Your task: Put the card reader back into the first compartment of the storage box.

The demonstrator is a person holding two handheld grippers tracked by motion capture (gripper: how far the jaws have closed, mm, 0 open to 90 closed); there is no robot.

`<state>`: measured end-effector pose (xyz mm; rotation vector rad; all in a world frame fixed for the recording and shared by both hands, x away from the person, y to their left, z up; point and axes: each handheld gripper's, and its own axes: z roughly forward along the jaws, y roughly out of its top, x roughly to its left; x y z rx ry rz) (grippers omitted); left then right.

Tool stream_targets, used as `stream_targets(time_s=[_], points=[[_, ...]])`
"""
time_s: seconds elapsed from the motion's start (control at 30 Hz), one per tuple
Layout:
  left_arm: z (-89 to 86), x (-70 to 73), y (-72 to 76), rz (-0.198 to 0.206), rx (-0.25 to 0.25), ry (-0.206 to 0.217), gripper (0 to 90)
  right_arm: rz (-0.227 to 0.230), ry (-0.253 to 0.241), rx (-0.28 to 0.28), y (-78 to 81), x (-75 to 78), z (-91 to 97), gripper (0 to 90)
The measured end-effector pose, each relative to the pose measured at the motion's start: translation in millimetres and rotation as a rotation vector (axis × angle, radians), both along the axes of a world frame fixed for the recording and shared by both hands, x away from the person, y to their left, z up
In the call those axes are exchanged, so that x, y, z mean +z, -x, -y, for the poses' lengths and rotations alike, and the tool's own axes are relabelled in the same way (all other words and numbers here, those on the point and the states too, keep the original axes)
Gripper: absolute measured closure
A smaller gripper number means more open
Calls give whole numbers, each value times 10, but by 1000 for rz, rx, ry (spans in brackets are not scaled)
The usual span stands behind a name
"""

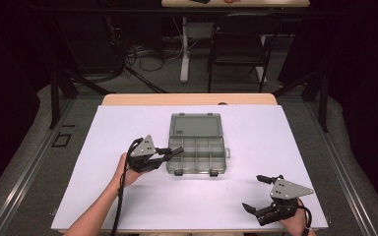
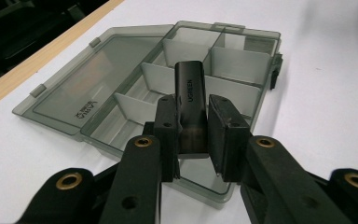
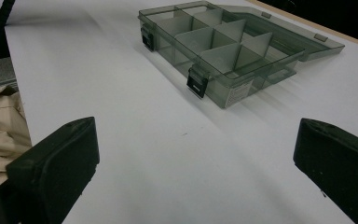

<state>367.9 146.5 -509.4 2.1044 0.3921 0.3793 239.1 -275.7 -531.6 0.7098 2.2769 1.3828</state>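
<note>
A smoky grey compartment box [image 1: 219,149] lies open on the white table, its lid [image 1: 195,125] folded flat on the far side. My left gripper [image 1: 171,151] reaches the box's near left corner and is shut on a small black adapter [image 2: 189,86] marked UGREEN. The adapter sticks out past the pads above the box's dividers [image 2: 235,65]. My right gripper [image 1: 253,192] rests near the table's front right edge, apart from the box [image 3: 214,44]. Its jaws stand wide open with nothing between them, as the right gripper [image 3: 196,129] view also shows.
White sheet [image 1: 128,196] covers the table, with a wooden strip [image 1: 189,99] along the far edge. A dark chair [image 1: 238,44] and a table leg [image 1: 184,49] stand beyond. Beige fabric [image 3: 0,121] lies at the left of the right gripper view.
</note>
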Motion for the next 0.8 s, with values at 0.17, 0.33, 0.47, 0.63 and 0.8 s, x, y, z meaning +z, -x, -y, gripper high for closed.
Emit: stream_targets(time_s=[0.17,0.33,0.47,0.63,0.8], points=[[4,1,-17,-1,53,4,745,2,2,-3,2,8,1,0],[3,5,-44,4,103,10,744,-4,1,-10,-3,1,1,0],[25,7,-58,3,143,10,744,2,7,-10,0,10,-6,0],[38,-11,-105,-4,198,17,745,-6,7,-13,-13,0,-15,0],[64,-27,-132,-14,252,27,744,-3,4,-17,-12,0,-13,0]])
